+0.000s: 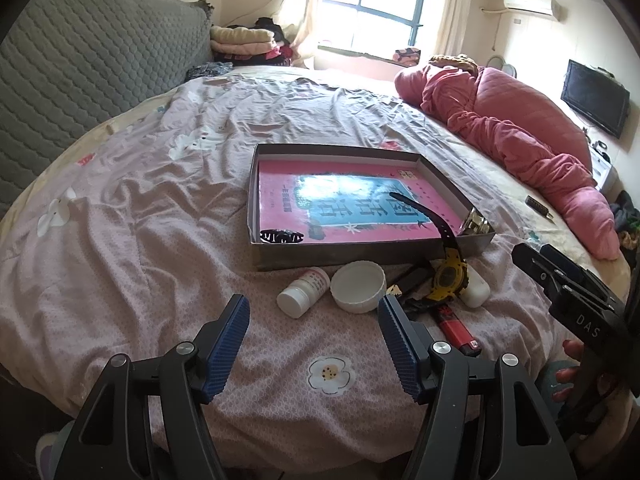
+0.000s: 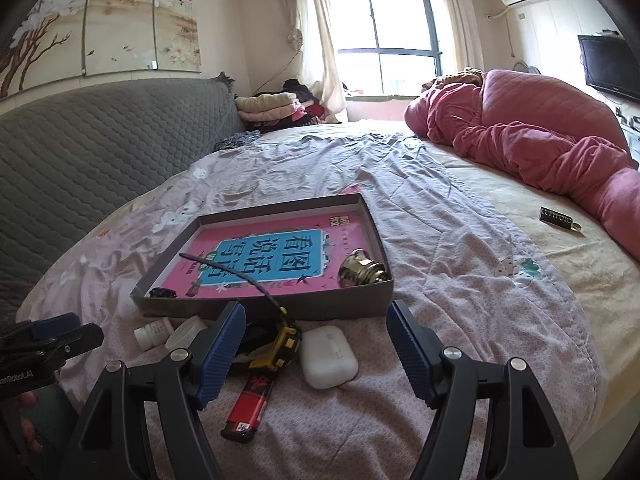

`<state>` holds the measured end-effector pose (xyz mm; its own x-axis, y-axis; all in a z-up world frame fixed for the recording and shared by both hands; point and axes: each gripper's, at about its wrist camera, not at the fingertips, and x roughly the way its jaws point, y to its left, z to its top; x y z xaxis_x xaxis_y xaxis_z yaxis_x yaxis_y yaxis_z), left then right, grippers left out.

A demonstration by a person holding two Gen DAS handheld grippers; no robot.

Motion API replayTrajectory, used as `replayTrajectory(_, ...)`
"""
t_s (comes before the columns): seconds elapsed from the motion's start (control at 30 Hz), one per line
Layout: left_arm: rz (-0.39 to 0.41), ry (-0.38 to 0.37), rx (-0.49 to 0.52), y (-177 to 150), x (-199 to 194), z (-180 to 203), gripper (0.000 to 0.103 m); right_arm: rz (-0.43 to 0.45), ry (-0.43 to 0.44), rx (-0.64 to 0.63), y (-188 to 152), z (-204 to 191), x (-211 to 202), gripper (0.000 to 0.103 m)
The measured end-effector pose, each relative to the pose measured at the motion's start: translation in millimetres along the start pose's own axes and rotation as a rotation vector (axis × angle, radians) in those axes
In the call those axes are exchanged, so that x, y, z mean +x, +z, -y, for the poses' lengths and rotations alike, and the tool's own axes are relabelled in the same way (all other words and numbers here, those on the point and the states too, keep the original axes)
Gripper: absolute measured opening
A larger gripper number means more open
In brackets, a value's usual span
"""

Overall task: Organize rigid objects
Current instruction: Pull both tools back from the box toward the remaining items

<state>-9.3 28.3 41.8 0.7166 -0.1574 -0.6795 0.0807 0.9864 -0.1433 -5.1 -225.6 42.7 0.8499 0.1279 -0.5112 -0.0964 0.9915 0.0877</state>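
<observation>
A shallow grey box (image 1: 360, 252) (image 2: 344, 309) lies on the bed with a pink book (image 1: 320, 184) (image 2: 248, 248), a black hair clip (image 1: 282, 236) (image 2: 162, 292) and a brass bell (image 1: 476, 224) (image 2: 362, 272) inside. In front of it lie a white pill bottle (image 1: 304, 292) (image 2: 152, 332), a white lid (image 1: 358, 286), a yellow watch (image 1: 448, 274) (image 2: 286, 342) with its strap over the box wall, a white earbud case (image 1: 474, 286) (image 2: 328, 356) and a red lighter (image 1: 456, 328) (image 2: 250, 402). My left gripper (image 1: 314, 344) is open and empty. My right gripper (image 2: 316, 352) is open over the earbud case.
A pink quilt (image 1: 520, 132) (image 2: 540, 136) is heaped at the right of the bed. A small dark object (image 1: 536, 204) (image 2: 558, 216) lies near it. A grey headboard (image 1: 80, 60) runs along the left. Folded clothes (image 1: 244, 40) sit by the window.
</observation>
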Motion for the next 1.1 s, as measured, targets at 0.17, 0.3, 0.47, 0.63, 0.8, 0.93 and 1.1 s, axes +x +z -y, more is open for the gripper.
replayTrajectory(0.17, -0.007, -0.002, -0.002, -2, -1, 0, 0.068, 0.007, -0.008, 0.001, -1, -1, -5, 0.072)
replayTrajectory(0.3, -0.012, -0.002, 0.001, -4, 0, 0, 0.068, -0.005, -0.013, 0.01, -2, 0, -6, 0.072)
replayTrajectory(0.47, -0.017, 0.001, -0.001, -4, 1, -1, 0.068, -0.045, 0.0, 0.022, -6, 0, -1, 0.072)
replayTrajectory(0.63, -0.027, 0.003, -0.002, -6, 4, -4, 0.068, -0.097, 0.021, 0.021, -11, -4, 4, 0.072)
replayTrajectory(0.8, -0.029, 0.003, -0.004, -6, 4, -4, 0.068, -0.13, 0.026, 0.01, -16, -10, 7, 0.072)
replayTrajectory(0.93, -0.032, 0.002, -0.007, -6, 5, -4, 0.068, -0.155, 0.052, 0.008, -20, -14, 8, 0.072)
replayTrajectory(1.1, -0.034, 0.002, -0.006, -7, 5, -4, 0.068, -0.208, 0.076, -0.01, -25, -22, 15, 0.072)
